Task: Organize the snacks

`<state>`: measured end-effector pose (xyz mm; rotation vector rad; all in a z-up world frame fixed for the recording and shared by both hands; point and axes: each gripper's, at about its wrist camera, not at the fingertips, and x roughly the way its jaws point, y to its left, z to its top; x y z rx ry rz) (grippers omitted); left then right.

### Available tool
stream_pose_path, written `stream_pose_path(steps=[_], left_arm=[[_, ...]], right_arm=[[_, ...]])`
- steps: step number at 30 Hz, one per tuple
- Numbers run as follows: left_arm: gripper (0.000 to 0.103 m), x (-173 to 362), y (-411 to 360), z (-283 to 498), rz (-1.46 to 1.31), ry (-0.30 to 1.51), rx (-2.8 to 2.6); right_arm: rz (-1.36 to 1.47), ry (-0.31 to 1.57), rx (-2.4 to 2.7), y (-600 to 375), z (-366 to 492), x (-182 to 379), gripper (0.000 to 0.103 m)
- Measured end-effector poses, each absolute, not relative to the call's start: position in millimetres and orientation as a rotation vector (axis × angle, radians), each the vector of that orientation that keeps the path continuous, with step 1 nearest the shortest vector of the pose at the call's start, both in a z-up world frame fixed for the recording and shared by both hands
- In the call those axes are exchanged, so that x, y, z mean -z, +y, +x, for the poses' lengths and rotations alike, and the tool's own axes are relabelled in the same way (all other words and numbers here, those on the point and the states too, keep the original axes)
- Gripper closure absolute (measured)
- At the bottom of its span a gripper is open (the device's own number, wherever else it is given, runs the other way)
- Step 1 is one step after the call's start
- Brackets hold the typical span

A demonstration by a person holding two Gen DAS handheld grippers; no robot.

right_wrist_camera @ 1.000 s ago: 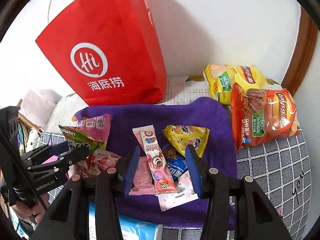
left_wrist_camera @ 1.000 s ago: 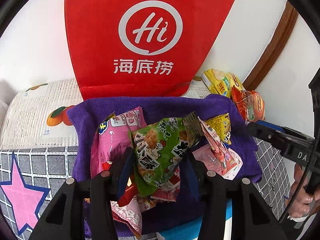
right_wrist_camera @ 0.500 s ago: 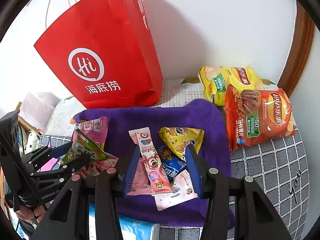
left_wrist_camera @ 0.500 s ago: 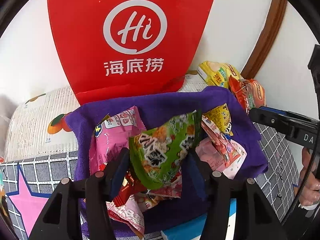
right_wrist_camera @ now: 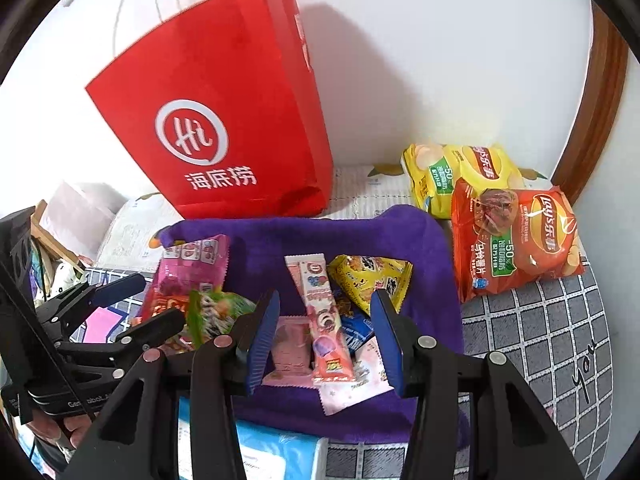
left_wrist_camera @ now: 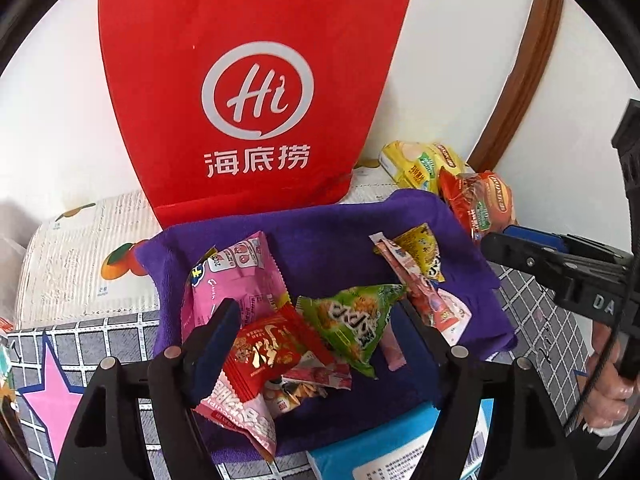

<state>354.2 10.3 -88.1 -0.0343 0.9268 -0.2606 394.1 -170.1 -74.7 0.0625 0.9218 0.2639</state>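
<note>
Several small snack packets lie on a purple cloth [left_wrist_camera: 340,232]. My left gripper [left_wrist_camera: 320,336] hangs over the left pile with its jaws opening. A green packet [left_wrist_camera: 352,320] lies loose between them on a red packet [left_wrist_camera: 268,352], and no pad presses on it. A pink packet [left_wrist_camera: 240,276] lies behind. My right gripper [right_wrist_camera: 324,336] stands open a little above a pink stick packet [right_wrist_camera: 324,320], beside a yellow triangular packet [right_wrist_camera: 372,276]. The right wrist view also has the left gripper [right_wrist_camera: 160,304] and the green packet [right_wrist_camera: 216,312] at the cloth's left.
A red paper bag [right_wrist_camera: 224,120] stands upright behind the cloth against the white wall. A yellow chips bag [right_wrist_camera: 460,176] and an orange chips bag [right_wrist_camera: 516,240] lie at the back right. A blue tissue pack [left_wrist_camera: 392,448] sits at the cloth's near edge.
The left jaws have spread and let go of the green packet, which has dropped flat onto the pile. The right gripper has stayed in place.
</note>
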Motion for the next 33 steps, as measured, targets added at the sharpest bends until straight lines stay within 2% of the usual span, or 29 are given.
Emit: stream_pose_path(steps=[7,10,19,20,21,24,25,27,30,33], left_arm=[[0.027,69,4,336,0.010,0.908,0.248],[0.027,60,4,322,0.011,0.885,0.241],[0.027,38,18,250,-0.011,0.855,0.228],[0.026,37,20,242,-0.014,0.855,0.225],[0.025,35,22,231,-0.018,0.855,0.221],[0.023,33,24,207,-0.021,0.843,0.213],[0.022,31,24,198,-0.020,0.837,0.211],[0.011,29,25,180,-0.019,0.823,0.202],[0.000,25,25,157,-0.019,0.795,0.189],[0.000,23,23,137,0.001,0.784,0.166]], right_arm=[[0.071,0.886,-0.220,-172,349,56,0.055],[0.030,0.869,-0.188,-169,328,49,0.048],[0.036,0.882,-0.125,-166,263,40,0.045],[0.034,0.881,-0.113,-167,257,40,0.041],[0.028,0.878,-0.087,-167,247,39,0.032],[0.020,0.838,-0.053,-166,221,36,0.018],[0.015,0.828,-0.052,-165,214,35,0.017],[-0.005,0.812,-0.051,-163,196,33,0.010],[-0.036,0.795,-0.032,-161,173,31,0.002],[-0.019,0.803,-0.022,-165,154,33,0.001]])
